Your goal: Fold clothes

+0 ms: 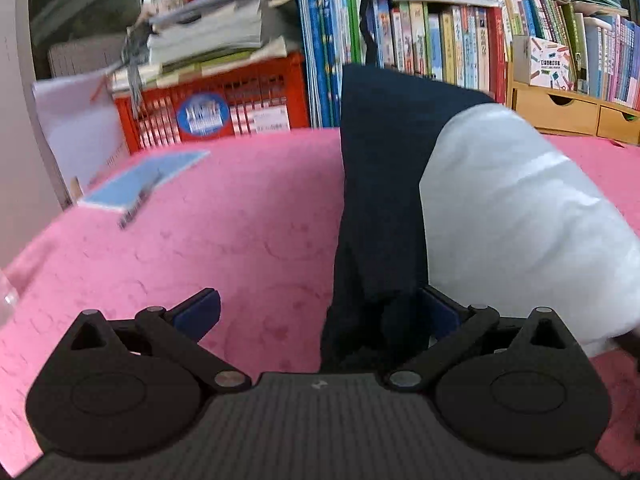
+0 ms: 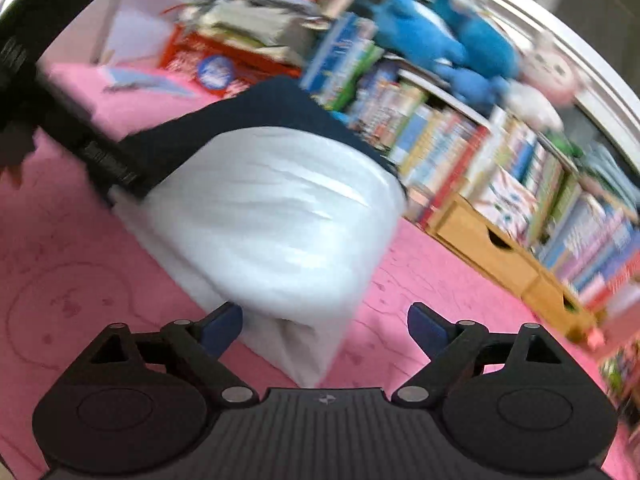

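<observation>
A dark navy garment (image 1: 380,200) runs in a long strip away from me across the pink table cover (image 1: 200,240). A white garment (image 1: 520,220) bulges beside it on the right. My left gripper (image 1: 318,312) is open wide; the navy cloth's near end lies between its jaws, against the right fingertip (image 1: 436,314). In the right wrist view the white garment (image 2: 280,208) lies folded over the navy one (image 2: 260,108). My right gripper (image 2: 326,328) is open, and the white cloth's near corner sits between its jaws, with no pad pressing it. The view is blurred.
A blue notebook (image 1: 148,180) lies at the far left of the table. Behind it stands a red crate (image 1: 216,108) stacked with papers. A row of books (image 1: 440,40), a wooden drawer box (image 1: 568,108) and blue plush toys (image 2: 440,48) line the back edge.
</observation>
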Motion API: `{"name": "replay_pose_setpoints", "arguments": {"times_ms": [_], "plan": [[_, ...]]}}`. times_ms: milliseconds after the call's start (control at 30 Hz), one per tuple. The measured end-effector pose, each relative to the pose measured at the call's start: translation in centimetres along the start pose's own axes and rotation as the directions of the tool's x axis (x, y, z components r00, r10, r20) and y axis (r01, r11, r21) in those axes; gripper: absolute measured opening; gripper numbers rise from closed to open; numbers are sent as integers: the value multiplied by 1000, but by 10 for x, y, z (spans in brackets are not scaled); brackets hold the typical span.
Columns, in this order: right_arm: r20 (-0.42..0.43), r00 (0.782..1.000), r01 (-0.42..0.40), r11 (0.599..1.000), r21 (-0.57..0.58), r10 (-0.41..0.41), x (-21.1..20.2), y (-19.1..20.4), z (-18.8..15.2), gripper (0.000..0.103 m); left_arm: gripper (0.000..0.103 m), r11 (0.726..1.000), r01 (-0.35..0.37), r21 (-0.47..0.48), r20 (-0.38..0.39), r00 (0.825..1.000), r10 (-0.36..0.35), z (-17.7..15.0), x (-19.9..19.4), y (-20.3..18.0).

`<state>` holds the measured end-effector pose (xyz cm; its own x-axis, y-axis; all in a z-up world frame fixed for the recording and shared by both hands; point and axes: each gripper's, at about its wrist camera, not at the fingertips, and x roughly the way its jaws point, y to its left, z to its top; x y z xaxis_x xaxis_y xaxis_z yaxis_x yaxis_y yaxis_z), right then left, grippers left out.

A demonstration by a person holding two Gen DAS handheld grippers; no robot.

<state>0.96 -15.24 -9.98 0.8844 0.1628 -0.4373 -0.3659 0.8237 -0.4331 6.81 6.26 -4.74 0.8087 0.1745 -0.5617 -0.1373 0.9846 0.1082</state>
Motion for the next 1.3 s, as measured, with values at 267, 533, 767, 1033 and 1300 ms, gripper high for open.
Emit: {"name": "replay_pose_setpoints", "arguments": {"times_ms": [267, 533, 767, 1033, 1300], "plan": [[-57, 996, 69, 987, 144, -62, 18, -21, -5, 92, 103, 996, 60, -71, -41, 997, -63, -1, 6, 13], [-109, 994, 31, 976, 215, -8, 44, -30, 2, 80, 103, 994, 71, -82, -45, 996, -75, -1, 7, 15], [-81, 997, 0, 981, 194, 16, 35, -22, 2, 21, 103, 991, 115, -67, -48, 992, -118, -1, 7, 14], [-12, 991, 133, 975, 178, -133, 3, -38, -3, 12, 103, 981, 194, 17, -46, 980, -193, -4, -16, -14], [-71, 994, 98, 974, 206, -85, -54, -59, -47, 12, 103, 940, 302, 156, -46, 953, -299, -27, -54, -37]]}}
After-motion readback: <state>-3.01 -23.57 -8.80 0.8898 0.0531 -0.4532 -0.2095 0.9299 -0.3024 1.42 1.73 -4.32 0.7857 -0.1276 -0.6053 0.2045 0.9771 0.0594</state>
